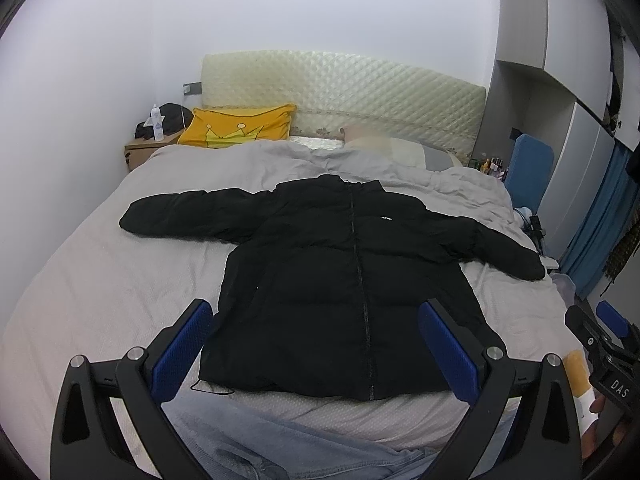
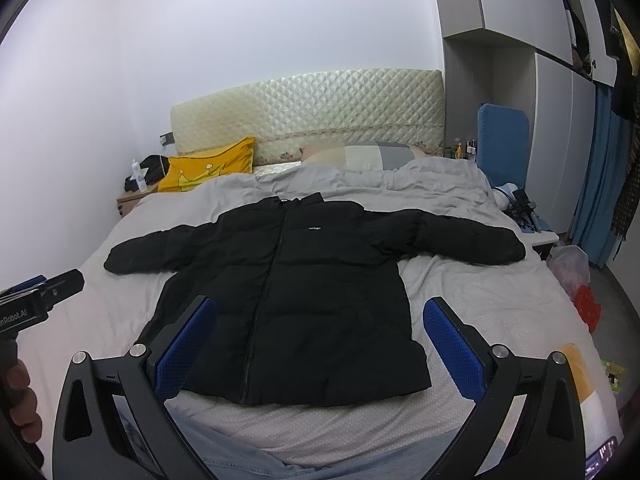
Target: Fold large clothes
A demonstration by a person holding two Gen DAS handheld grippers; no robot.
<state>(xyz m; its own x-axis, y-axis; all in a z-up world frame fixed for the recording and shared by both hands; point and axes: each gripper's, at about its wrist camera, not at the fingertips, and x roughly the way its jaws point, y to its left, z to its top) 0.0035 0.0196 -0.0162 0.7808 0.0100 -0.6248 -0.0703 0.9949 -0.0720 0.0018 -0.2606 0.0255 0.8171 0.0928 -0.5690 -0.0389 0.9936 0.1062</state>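
A black puffer jacket (image 1: 332, 276) (image 2: 296, 280) lies flat on the grey bed, front up and zipped, both sleeves spread out to the sides and its hem toward me. My left gripper (image 1: 316, 312) hovers above the hem, open wide with nothing between its blue pads. My right gripper (image 2: 320, 312) hangs over the hem's right half, also open and empty. Each gripper shows at the edge of the other's view: the right gripper (image 1: 608, 340) at the right, the left gripper (image 2: 36, 292) at the left with a hand under it.
The grey bedsheet (image 1: 100, 280) (image 2: 460, 292) spreads around the jacket. A yellow pillow (image 1: 236, 126) and a cream headboard (image 2: 308, 112) stand at the back. A nightstand with a bottle (image 1: 157, 124) is back left. Blue chair (image 2: 502, 140), bags (image 2: 572, 268) and wardrobe sit right. Denim legs (image 1: 280, 452) are below.
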